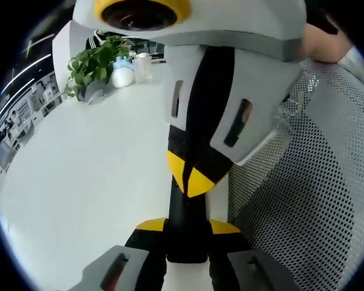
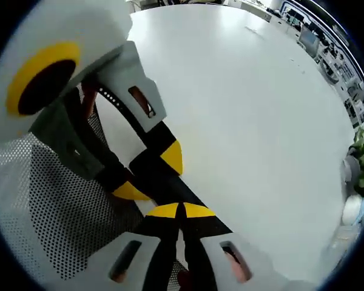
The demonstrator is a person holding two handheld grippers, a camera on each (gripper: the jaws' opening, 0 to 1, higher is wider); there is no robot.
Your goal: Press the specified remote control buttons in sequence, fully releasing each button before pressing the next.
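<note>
The white desk (image 1: 79,182) spreads ahead of both jaws, with a white mesh chair (image 1: 309,182) beside them. The left hand-held gripper (image 1: 187,227) clamps a slim black remote control (image 1: 186,242); its buttons and any lettering are hidden. The right hand-held gripper (image 1: 188,179), jaws clenched together, has its yellow tips against the remote. A potted plant (image 1: 94,63) stands far ahead, cut off in the right gripper view.
</note>
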